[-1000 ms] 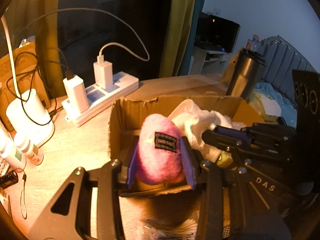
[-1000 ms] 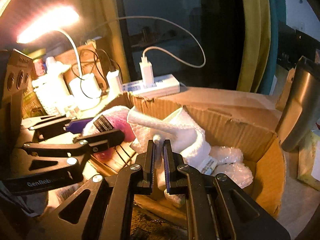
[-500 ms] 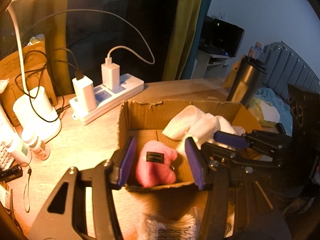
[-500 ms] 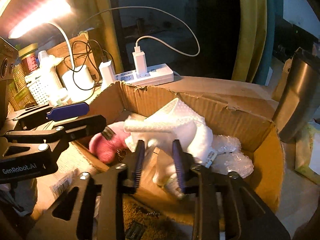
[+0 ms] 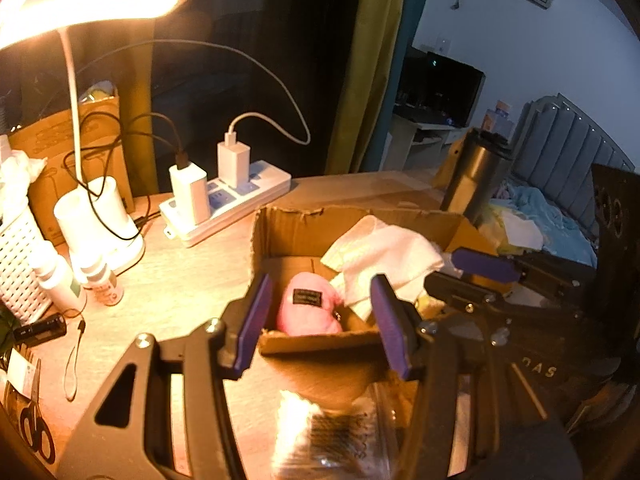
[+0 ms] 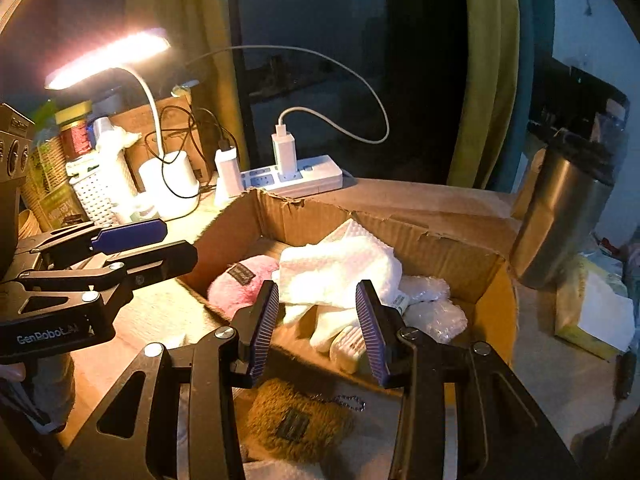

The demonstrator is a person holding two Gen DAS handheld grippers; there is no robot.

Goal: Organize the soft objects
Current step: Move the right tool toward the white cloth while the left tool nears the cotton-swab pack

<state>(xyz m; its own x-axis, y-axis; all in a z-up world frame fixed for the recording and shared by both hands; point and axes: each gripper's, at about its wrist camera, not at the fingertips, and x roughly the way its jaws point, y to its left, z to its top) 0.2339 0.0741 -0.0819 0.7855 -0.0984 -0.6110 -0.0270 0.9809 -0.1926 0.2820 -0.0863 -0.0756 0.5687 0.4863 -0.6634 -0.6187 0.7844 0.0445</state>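
Pink plush pouch (image 5: 310, 309) and white cloth (image 6: 340, 268) lie inside the cardboard box (image 6: 420, 240) on the tabletop (image 5: 180, 280), both claws, left (image 5: 320, 320) and right (image 6: 318, 330), released and empty above its near rim; likely next, the brown plush pouch (image 6: 298, 420) nearby needs grasping.

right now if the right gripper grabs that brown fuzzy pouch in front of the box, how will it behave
The brown fuzzy pouch looks plush, so it would probably squash between the pads and sag rather than hold its shape. It likely weighs little. Its fuzzy surface should grip well, though the small bead chain on it would probably dangle.
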